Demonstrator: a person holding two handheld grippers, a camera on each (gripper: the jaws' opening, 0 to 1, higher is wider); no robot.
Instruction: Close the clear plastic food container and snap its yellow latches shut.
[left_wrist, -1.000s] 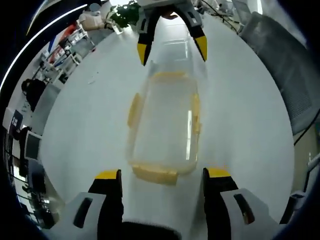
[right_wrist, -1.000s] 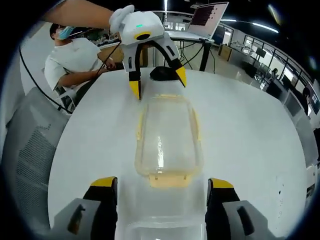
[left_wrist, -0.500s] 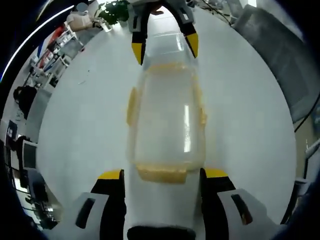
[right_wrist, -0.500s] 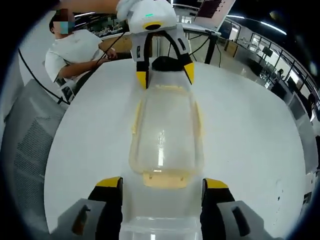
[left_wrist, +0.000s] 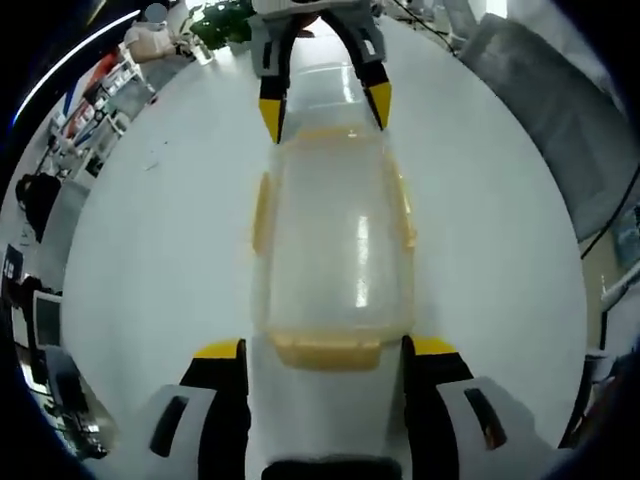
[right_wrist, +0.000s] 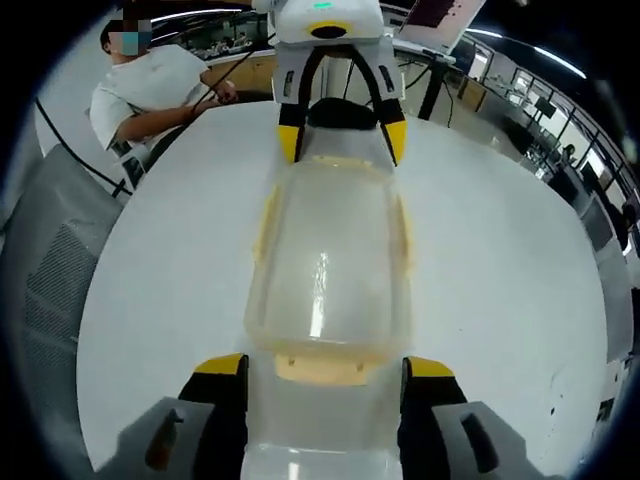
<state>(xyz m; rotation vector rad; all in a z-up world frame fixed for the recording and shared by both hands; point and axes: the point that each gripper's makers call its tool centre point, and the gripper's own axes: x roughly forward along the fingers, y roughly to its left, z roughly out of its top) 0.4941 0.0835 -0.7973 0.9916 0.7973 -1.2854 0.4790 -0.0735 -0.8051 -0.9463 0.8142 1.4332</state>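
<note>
The clear plastic container (left_wrist: 335, 235) lies lengthwise on the white table (left_wrist: 150, 250), its lid resting on top. Yellow side latches (left_wrist: 262, 212) flare outward. In the left gripper view my left gripper (left_wrist: 325, 350) is open, its yellow-tipped jaws flanking the near end latch (left_wrist: 326, 352). My right gripper (left_wrist: 325, 110) stands open at the far end, facing me. In the right gripper view the same container (right_wrist: 325, 260) runs away from my open right gripper (right_wrist: 325, 366), whose jaws straddle the near latch (right_wrist: 322, 368). The left gripper (right_wrist: 342, 140) straddles the far end.
A grey mesh chair (right_wrist: 55, 270) stands at the table's left side, another chair (left_wrist: 560, 110) at the right. A seated person in a white shirt (right_wrist: 150, 85) is beyond the table. A dark object (right_wrist: 340, 113) lies behind the left gripper. A laptop (right_wrist: 445, 12) sits farther back.
Both grippers have come in toward the container from opposite ends; the gap to each end has closed and the jaws now flank the end latches. The container has stayed put.
</note>
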